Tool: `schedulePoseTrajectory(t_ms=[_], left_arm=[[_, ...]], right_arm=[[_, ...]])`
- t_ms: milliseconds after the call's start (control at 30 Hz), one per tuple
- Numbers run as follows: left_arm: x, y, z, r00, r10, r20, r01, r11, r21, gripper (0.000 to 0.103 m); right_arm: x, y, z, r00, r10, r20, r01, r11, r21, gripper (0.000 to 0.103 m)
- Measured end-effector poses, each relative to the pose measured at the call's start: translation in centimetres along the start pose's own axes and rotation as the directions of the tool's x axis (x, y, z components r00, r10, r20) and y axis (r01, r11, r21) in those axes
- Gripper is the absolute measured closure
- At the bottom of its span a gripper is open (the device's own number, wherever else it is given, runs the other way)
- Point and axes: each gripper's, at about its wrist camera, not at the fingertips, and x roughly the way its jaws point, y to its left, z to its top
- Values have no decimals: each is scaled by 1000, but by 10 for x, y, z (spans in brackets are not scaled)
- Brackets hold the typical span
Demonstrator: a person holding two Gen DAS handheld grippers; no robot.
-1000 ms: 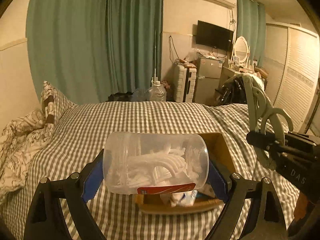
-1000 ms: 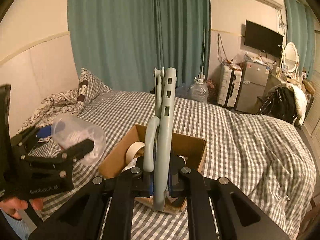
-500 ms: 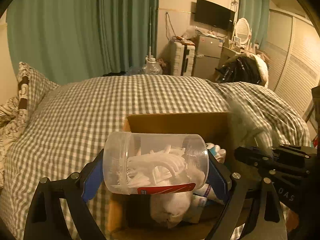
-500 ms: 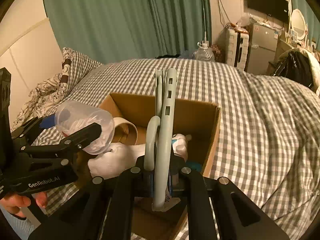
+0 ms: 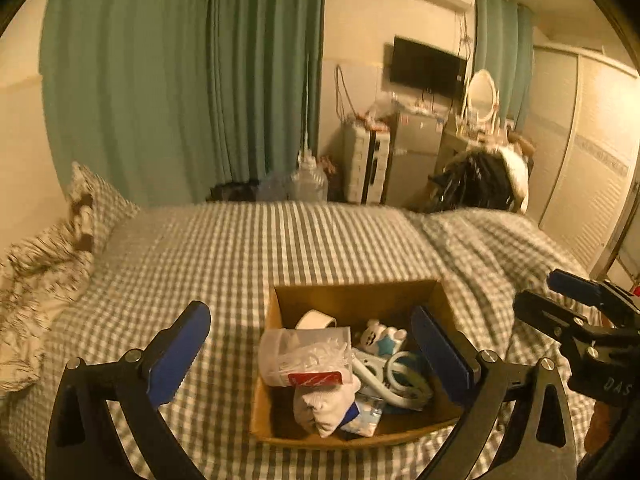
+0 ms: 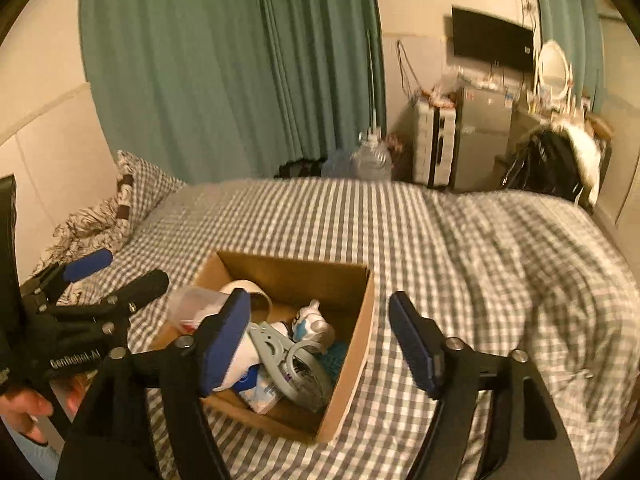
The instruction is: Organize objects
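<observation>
Both my grippers hang spread wide and empty above a cardboard box (image 5: 352, 300) on the gingham-checked bed (image 5: 240, 248): the left gripper (image 5: 312, 344) frames the box from the near side, the right gripper (image 6: 320, 336) straddles its right wall, with one blue pad over the contents and the other outside over the bedspread.

The things I am sorting lie inside the box. A clear plastic jar (image 5: 304, 356) of white plastic pieces, red label showing, rests on its side against the left wall, on top of a white cloth bundle (image 5: 324, 404). Just beside it to the right lies a pale grey-blue plastic clip hanger (image 6: 288, 356), tilted across the heap, its looped handle toward the near right corner. A roll of tape (image 5: 316, 320) stands behind the jar, and a small white-and-blue toy figure (image 5: 380, 336) sits toward the middle. The heap sits below the rim, as far as I can tell.

The step in hand reads as drawing clear after a drop. I would lift both grippers straight up before swinging aside, so that the right one's inner finger does not catch the box wall or hook the hanger's loop. The jar looks loosely perched and may roll if the box is nudged.
</observation>
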Motion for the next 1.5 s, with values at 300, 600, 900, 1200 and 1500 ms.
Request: schedulePoseTrajectory(t_ms=[300,600,900,1200,1500], left_arm=[[-119,6,14,987,31,159,-31,1000,-1,0],[-190,14,-23,961,62,271,-55,998,-34,0],[-175,-4,-101,924,143,356,-148,989,-13,0],[-127,-7,-125,953,114,280,-121,993,7,0],[-120,-1,-128,967,112,231,-109,994,-25,0]], right_arm=[[-129,32,18,977,-45,210,59,996,-60,1],[-207,60,-12,931,-117,346,157,984,-89,0],[-182,51,-94,883,-110,457,135,991,-22,0],[-110,42,-109,925,-154,348,183,982,-54,0],[-109,36,-112,927,-151,344,174,984,-35,0]])
